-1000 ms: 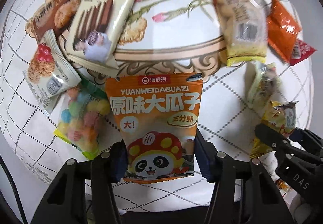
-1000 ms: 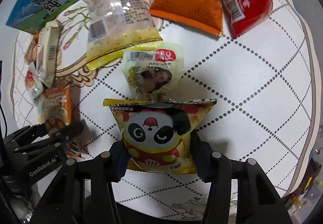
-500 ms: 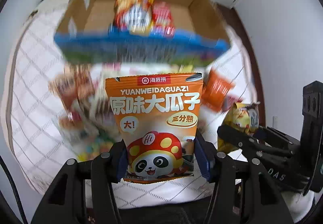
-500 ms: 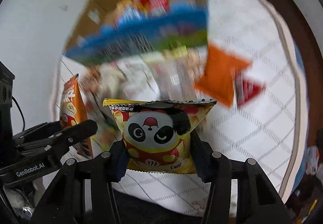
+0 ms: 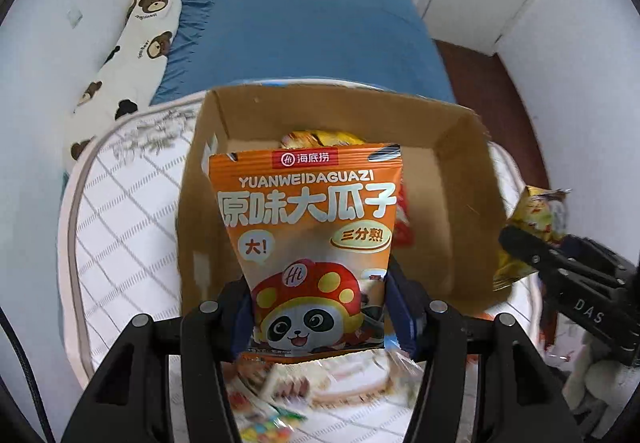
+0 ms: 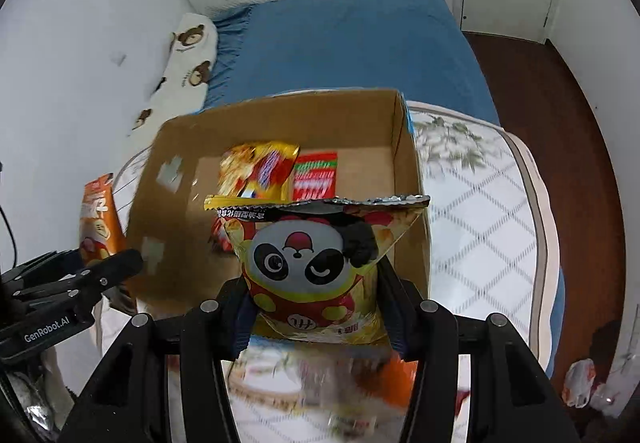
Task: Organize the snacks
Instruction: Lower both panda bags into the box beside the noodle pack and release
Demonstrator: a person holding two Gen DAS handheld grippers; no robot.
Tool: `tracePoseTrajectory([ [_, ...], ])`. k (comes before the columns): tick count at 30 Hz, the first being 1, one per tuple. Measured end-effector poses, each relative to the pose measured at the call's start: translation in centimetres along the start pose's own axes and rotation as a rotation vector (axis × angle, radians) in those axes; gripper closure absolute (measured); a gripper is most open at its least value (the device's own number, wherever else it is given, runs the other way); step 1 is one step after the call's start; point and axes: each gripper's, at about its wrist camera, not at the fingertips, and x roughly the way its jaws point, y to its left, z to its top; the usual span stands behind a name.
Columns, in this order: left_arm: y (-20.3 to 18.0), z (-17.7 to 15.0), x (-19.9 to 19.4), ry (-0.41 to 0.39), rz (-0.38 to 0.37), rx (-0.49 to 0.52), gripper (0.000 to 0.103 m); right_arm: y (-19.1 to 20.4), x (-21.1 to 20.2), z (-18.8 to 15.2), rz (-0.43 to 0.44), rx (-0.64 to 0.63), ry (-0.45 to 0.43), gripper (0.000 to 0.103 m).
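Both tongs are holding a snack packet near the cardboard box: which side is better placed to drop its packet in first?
Left, slightly. The left tongs hold the orange seed packet in front of the open brown cardboard box; the right tongs hold the yellow panda packet nearer its right wall.

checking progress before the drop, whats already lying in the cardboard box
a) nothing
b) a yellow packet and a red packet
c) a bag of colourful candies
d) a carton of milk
b: the right wrist view shows a yellow packet and a red packet side by side inside the cardboard box.
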Motion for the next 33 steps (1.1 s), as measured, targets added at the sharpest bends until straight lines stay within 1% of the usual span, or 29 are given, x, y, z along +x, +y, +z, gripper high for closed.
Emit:
tracePoseTrajectory([
  [1,0.2,1.1,0.8,0.008,0.022,0.003,0.049,0.0,0.9,1.0,-0.009,0.002,0.009,0.047],
  [4,0.6,3.2,2.4,0.027,0.053,0.005,0.049,-0.2,3.3,3.7,-0.047,0.001,0.033,0.047],
  [7,1.1,5.1,4.8,0.055,0.065,0.004,0.048,-0.1,5.6,5.1,-0.076,-0.001,0.046,0.047],
  [8,1.3,5.7,5.9,0.065,0.066,0.005,0.048,-0.2,6.2,5.7,-0.076,0.003,0.05,0.047],
  [9,1.3,6.0,6.1,0.073,0.069,-0.001,0.048,-0.4,6.7,6.2,-0.072,0.013,0.057,0.046],
  [11,1.7,7.0,7.2,0.087,0.066,-0.02,0.047,-0.7,7.9,7.2,-0.072,0.027,0.083,0.033],
  [12,2.0,7.4,7.5,0.09,0.058,-0.03,0.045,-0.8,8.4,7.5,-0.073,0.031,0.096,0.018],
  [13,2.1,7.9,7.8,0.09,0.053,-0.037,0.036,-0.8,8.8,7.8,-0.073,0.036,0.104,0.01],
  [16,2.3,8.6,8.3,0.076,0.057,-0.039,0.016,-0.9,9.4,8.1,-0.081,0.04,0.112,0.008],
  [17,2.4,8.7,8.3,0.072,0.067,-0.039,0.016,-0.9,9.5,8.1,-0.082,0.042,0.113,0.007],
  [20,2.4,8.4,8.1,0.067,0.079,-0.038,0.016,-0.9,9.9,7.8,-0.076,0.044,0.124,0.006],
  [23,2.5,7.6,8.4,0.066,0.078,-0.032,0.016,-0.8,9.7,7.0,-0.088,0.031,0.121,0.006],
  [28,2.5,5.2,8.1,0.054,0.054,-0.05,0.016,-0.5,8.8,5.1,-0.093,0.018,0.102,0.006],
  [33,2.0,2.5,6.8,0.015,0.07,-0.043,0.016,0.1,7.3,2.7,-0.103,0.002,0.066,0.006],
])
